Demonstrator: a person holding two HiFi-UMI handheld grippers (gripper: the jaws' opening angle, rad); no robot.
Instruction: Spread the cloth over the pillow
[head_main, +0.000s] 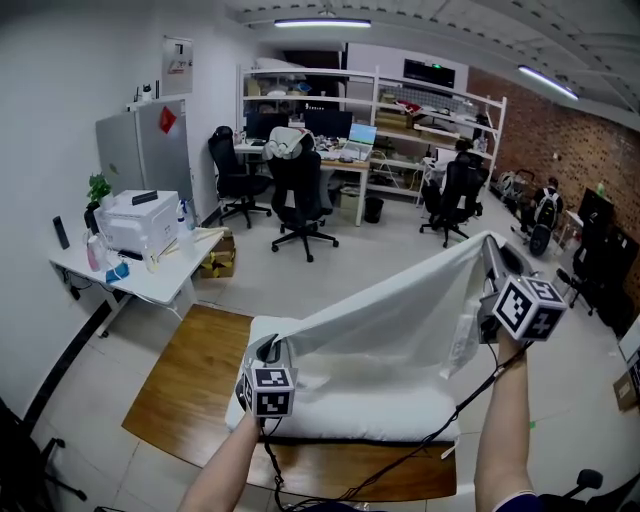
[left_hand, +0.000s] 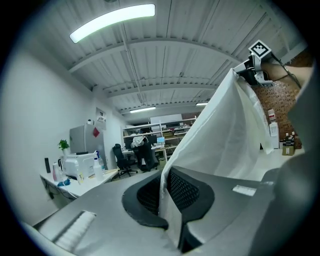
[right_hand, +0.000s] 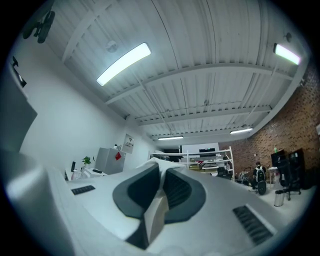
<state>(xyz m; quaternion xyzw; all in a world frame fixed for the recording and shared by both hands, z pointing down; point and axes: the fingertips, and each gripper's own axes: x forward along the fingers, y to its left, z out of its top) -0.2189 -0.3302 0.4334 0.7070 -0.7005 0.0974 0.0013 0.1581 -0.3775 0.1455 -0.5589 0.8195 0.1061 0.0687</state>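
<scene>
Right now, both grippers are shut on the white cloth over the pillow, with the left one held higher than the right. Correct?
Not quite. The head view shows the right gripper held higher, while the left gripper sits low, near the pillow. Both are shut on the white cloth, as you say.

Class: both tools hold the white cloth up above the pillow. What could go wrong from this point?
The left tool and right tool each pinch only a thin edge of the cloth; a tug could pull it free. The right tool sits far higher than the left, so the cloth slopes and may land skewed, leaving part of the pillow bare.
</scene>
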